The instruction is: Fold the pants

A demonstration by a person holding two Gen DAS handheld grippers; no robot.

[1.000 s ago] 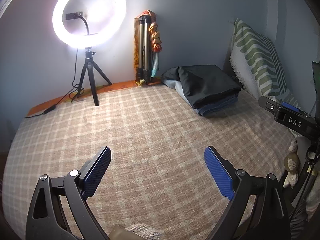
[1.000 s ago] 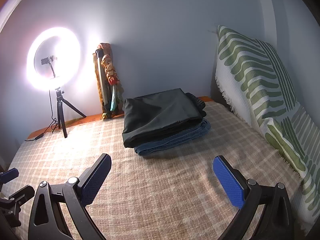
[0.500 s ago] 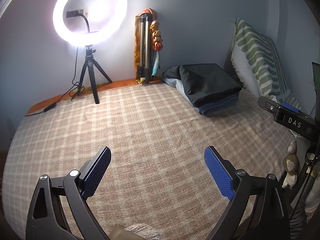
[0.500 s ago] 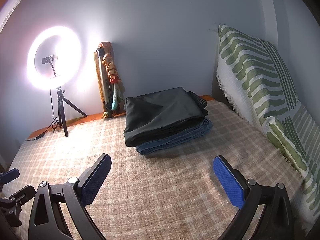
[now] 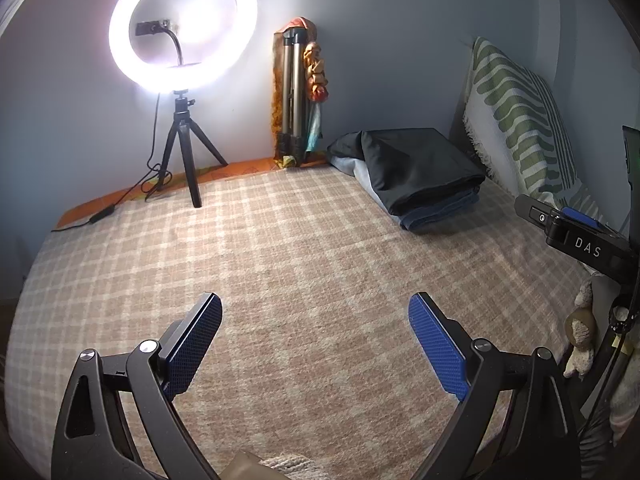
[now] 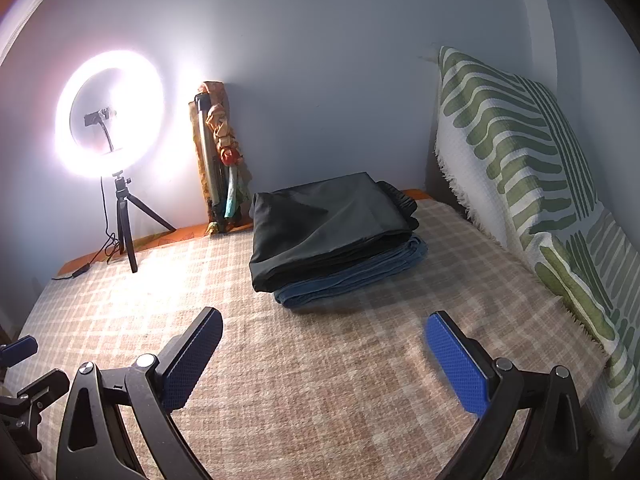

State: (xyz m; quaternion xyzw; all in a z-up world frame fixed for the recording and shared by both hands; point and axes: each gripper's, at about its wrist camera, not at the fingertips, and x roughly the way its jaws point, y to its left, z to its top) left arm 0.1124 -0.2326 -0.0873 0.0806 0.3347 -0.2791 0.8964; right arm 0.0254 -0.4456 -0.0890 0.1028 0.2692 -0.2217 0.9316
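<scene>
Two folded pants lie stacked at the far side of the bed: black pants (image 6: 328, 224) of smooth, slightly shiny cloth on top, blue denim pants (image 6: 356, 276) under them, edges showing in layers. From my right gripper (image 6: 324, 356) the stack sits ahead and between my fingers, well apart from them; from my left gripper (image 5: 316, 344) it lies far off to the right. Both pairs of fingers are spread wide and hold nothing, their blue pads (image 6: 456, 364) ribbed with a fine diamond grid, hanging above the plaid blanket (image 5: 304, 256), a nubby beige-and-cream weave. One green-striped woven pillow (image 6: 520, 160) with a fringed edge leans on the wall just right of the stack. One lit ring light (image 5: 182, 26) stands on a small black tripod (image 5: 184, 160), and one folded metal tripod (image 5: 294, 96) rests upright against the wall.
</scene>
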